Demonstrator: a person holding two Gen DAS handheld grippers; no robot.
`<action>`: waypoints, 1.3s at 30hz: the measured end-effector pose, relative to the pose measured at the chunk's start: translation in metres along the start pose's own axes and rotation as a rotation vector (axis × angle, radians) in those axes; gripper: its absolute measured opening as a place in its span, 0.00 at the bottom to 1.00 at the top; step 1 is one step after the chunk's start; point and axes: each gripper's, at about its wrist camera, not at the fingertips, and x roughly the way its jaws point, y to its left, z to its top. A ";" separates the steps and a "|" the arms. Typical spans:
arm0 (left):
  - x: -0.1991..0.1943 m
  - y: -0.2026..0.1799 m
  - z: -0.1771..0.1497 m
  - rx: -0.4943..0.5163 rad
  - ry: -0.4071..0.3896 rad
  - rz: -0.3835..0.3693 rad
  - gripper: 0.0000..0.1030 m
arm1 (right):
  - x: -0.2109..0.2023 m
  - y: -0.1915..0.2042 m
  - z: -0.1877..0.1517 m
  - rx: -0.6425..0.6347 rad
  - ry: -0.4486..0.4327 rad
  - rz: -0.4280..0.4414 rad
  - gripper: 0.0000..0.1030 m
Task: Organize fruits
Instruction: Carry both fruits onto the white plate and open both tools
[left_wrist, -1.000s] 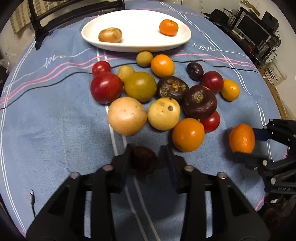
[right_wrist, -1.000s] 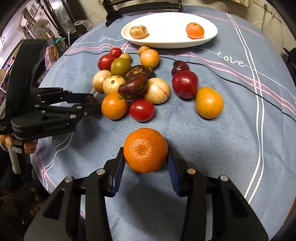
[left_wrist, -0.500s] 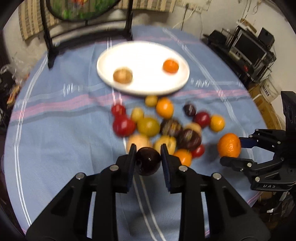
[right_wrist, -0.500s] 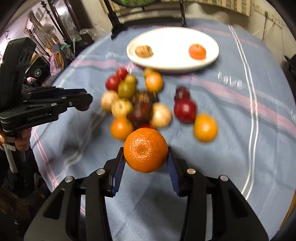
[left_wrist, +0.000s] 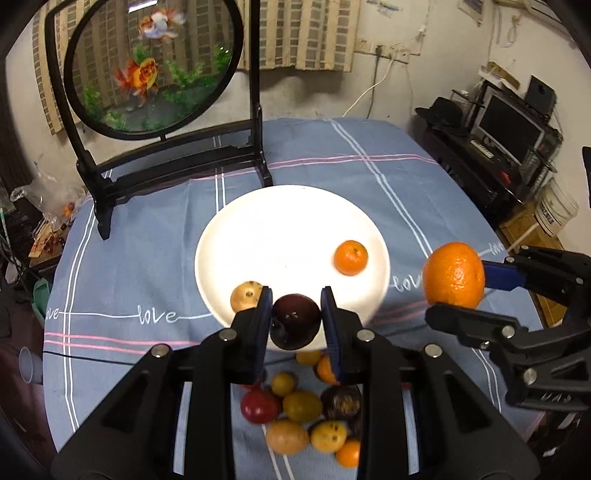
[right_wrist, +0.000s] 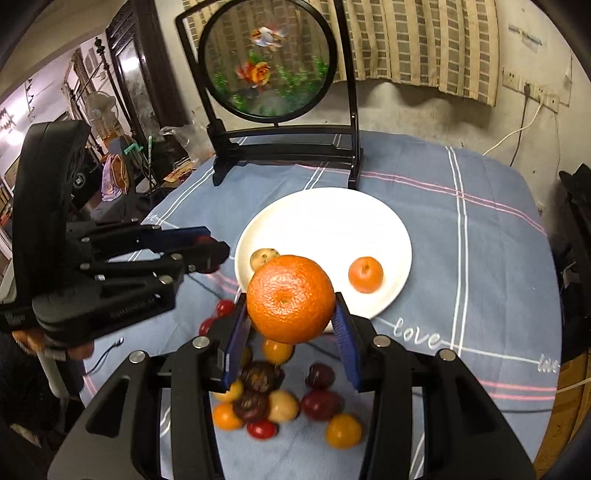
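Fruits are airborne: left gripper (left_wrist: 295, 325) clamps a dark plum (left_wrist: 294, 320), right gripper (right_wrist: 290, 323) an orange (right_wrist: 290, 298). Releasing high over the plate (left_wrist: 288, 221) could send either rolling off, probably rightward.

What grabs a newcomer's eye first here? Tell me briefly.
The big orange clamped in the right gripper, held above the loose fruit pile. Next, the dark plum gripped by the left gripper at the white plate's near edge. Behind, a round goldfish screen.

Grubby white wall (left_wrist: 424, 85), striped curtain (right_wrist: 424, 44), round goldfish screen (left_wrist: 147, 66), monitor (left_wrist: 509, 129) on dark shelving, blue tablecloth (left_wrist: 129, 258)
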 end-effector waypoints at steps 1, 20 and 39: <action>0.008 0.000 0.004 -0.003 0.008 0.007 0.26 | 0.007 -0.003 0.004 -0.001 0.006 -0.004 0.43; 0.135 0.030 0.030 -0.012 0.160 0.135 0.26 | 0.146 -0.048 0.050 0.002 0.200 -0.048 0.44; 0.088 0.037 0.024 -0.023 0.078 0.162 0.51 | 0.062 -0.048 0.055 -0.014 0.052 -0.068 0.65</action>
